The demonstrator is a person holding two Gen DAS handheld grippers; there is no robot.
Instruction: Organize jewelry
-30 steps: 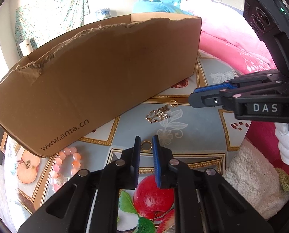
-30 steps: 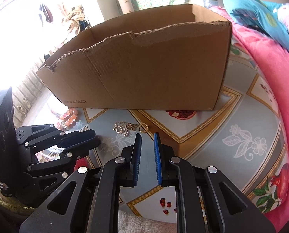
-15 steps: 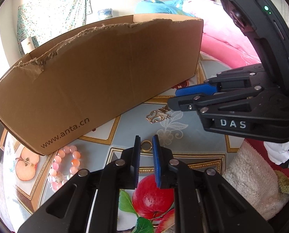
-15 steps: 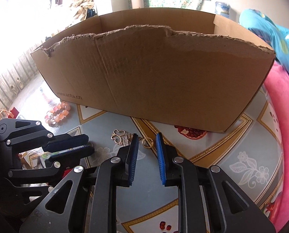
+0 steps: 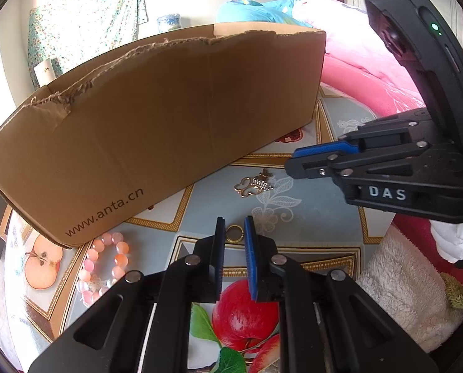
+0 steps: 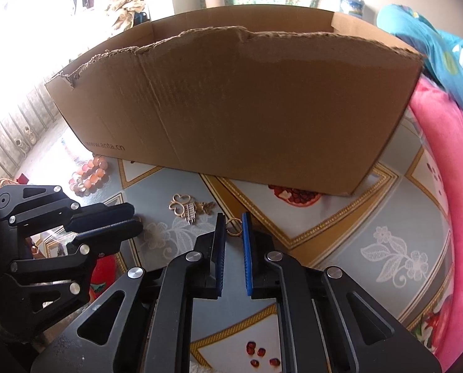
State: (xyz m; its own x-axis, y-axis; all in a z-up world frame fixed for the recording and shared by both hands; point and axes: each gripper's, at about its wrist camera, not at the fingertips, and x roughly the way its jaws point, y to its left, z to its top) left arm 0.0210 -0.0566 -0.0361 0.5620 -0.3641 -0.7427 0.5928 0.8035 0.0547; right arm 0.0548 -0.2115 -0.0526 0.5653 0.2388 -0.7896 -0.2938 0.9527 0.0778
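A torn cardboard box (image 5: 169, 118) (image 6: 247, 108) stands at the back of the fruit-print tablecloth. My left gripper (image 5: 234, 222) (image 6: 137, 217) is shut on a small gold ring (image 5: 234, 233) that stands upright between its blue pads. My right gripper (image 6: 234, 217) (image 5: 290, 159) is closing its jaws on a second gold ring (image 6: 234, 227), which touches both pads. A gold butterfly brooch (image 5: 253, 185) (image 6: 188, 206) lies on the cloth between the two grippers. By the box's left corner rests a pink bead bracelet (image 5: 104, 261) (image 6: 90, 174).
A pink blanket (image 6: 449, 171) rises along the right side of the cloth. A white fluffy towel (image 5: 396, 289) lies at the near right edge. A white-gloved hand (image 5: 452, 242) holds the right gripper.
The right gripper came in from the right toward the ring beside the brooch, widened its jaws, then narrowed them around that ring. The left gripper and its ring stayed still.
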